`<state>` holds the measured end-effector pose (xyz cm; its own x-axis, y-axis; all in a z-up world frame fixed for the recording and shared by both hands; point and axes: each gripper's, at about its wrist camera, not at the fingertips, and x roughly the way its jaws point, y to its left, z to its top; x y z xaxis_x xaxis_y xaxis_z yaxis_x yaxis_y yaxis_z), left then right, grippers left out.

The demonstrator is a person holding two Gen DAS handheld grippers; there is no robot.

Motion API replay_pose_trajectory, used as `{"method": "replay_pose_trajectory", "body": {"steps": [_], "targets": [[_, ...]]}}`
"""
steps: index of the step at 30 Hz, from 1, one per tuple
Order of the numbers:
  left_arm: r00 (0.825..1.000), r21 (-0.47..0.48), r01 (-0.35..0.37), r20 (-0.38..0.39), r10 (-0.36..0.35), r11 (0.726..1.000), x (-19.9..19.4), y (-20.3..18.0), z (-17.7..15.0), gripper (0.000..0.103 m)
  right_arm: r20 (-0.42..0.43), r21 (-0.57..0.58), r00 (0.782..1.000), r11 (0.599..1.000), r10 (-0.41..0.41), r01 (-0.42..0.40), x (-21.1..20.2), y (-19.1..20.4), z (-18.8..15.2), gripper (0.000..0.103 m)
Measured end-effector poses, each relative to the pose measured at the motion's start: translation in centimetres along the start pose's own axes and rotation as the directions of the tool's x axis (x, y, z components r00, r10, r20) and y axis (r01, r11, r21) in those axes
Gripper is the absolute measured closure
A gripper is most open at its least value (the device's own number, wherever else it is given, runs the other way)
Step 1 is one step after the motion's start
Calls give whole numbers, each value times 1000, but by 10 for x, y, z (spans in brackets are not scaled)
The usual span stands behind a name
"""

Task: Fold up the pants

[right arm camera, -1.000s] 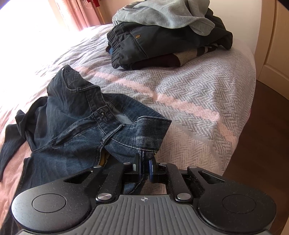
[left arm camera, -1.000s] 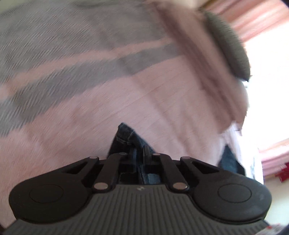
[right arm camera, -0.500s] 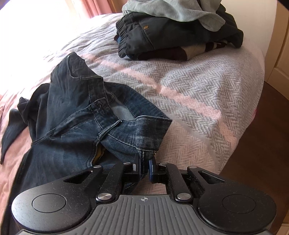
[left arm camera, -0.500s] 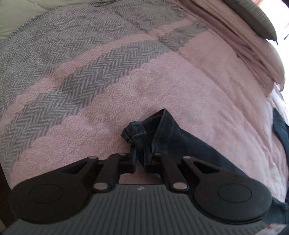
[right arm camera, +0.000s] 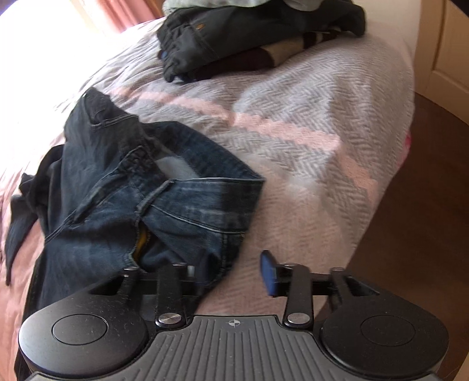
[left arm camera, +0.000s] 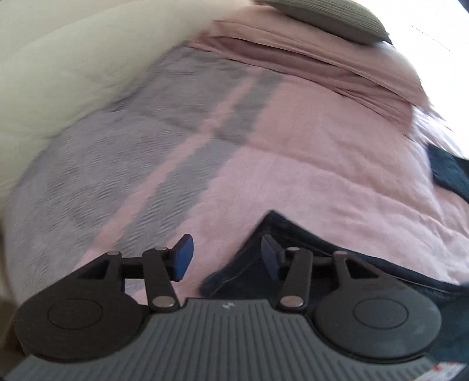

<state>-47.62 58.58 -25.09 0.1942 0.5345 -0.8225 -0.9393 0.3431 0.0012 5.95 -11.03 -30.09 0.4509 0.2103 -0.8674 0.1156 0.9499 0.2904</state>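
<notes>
Dark blue jeans (right arm camera: 140,205) lie crumpled on the bed, waistband toward the right wrist camera. My right gripper (right arm camera: 231,272) is open, with the waistband's corner lying loose over its left finger. In the left wrist view a trouser leg end (left arm camera: 263,249) rests on the pink blanket. My left gripper (left arm camera: 225,258) is open, its right pad against the cloth, its left pad over bare blanket.
A pile of folded dark clothes (right arm camera: 249,41) sits at the far end of the bed. The bed's edge and brown floor (right arm camera: 425,190) lie to the right. A grey pillow (left arm camera: 328,17) and pink bedding (left arm camera: 307,67) lie at the head, a pale wall (left arm camera: 58,58) on the left.
Both grippers have opened and let go of the jeans. The waistband corner and the leg end have dropped onto the bed. The left camera has swung towards the pillow.
</notes>
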Motion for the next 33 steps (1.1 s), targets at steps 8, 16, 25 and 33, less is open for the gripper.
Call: {"method": "replay_pose_trajectory", "body": {"steps": [8,16,25,33], "targets": [[989,304,120,-120,-86,945,89,-55,17,48,17,30,1000,999,-11,11,-4,0,-9,63],[1000,328,6,6,-9,945,102,-44,25,103,40,27,999,999,-30,29,-3,9,-17,63],[996,161,-54,-68,66,985,105,-34,42,96,140,211,986,970,91,-119,-6,-17,-33,44],[965,150,230,-164,-205,962,99,-168,41,68,162,89,985,995,-58,44,9,-2,-5,68]]}}
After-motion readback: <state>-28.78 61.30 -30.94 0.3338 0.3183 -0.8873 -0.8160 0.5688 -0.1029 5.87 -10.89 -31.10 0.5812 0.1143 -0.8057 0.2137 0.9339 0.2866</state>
